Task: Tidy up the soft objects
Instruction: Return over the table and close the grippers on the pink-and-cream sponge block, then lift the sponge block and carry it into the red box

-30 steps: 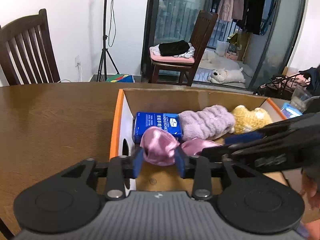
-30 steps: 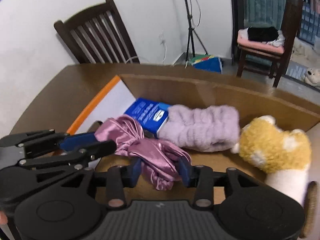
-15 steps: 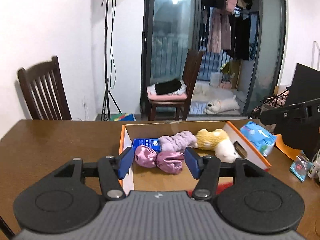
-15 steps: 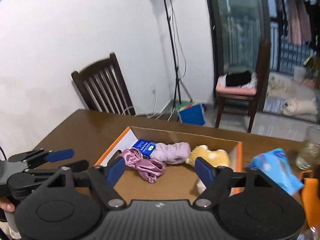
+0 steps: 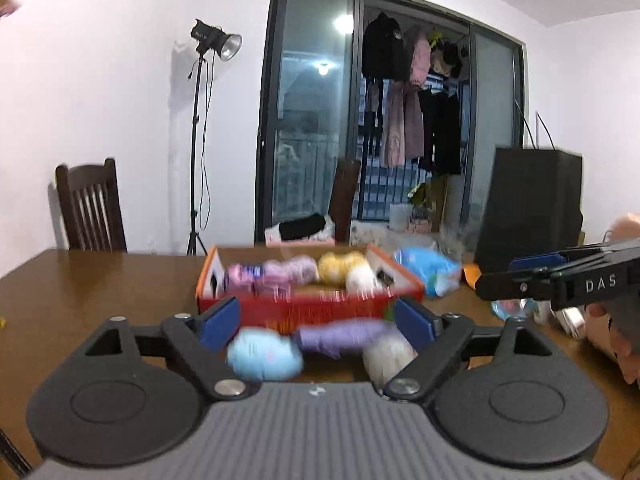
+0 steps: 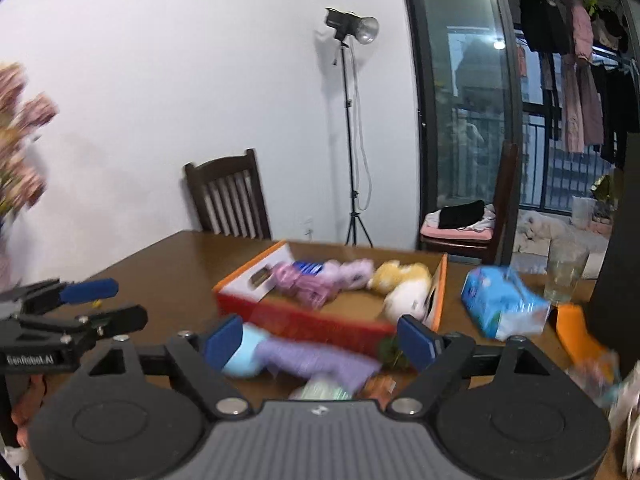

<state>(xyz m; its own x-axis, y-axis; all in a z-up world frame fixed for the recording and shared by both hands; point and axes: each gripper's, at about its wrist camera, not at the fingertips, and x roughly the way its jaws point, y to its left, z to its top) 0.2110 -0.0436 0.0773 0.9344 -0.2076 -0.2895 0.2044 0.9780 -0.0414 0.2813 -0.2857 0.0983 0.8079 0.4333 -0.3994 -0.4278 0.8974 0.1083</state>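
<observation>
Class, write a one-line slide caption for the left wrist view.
Open left gripper above light blue and purple soft items, facing the filled orange cardboard box.

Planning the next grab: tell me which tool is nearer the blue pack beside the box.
Right. The right tool is open just left of the blue pack, before the box's near wall; the left tool hangs farther left, past the box.

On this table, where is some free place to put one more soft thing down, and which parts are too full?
Bare wood lies left of the cardboard box, toward the dark chair. Inside the box, some bare floor shows near its front wall. Crowded: the strip before the box, with the purple item and blue item, and the right side around the blue packet and glass.
</observation>
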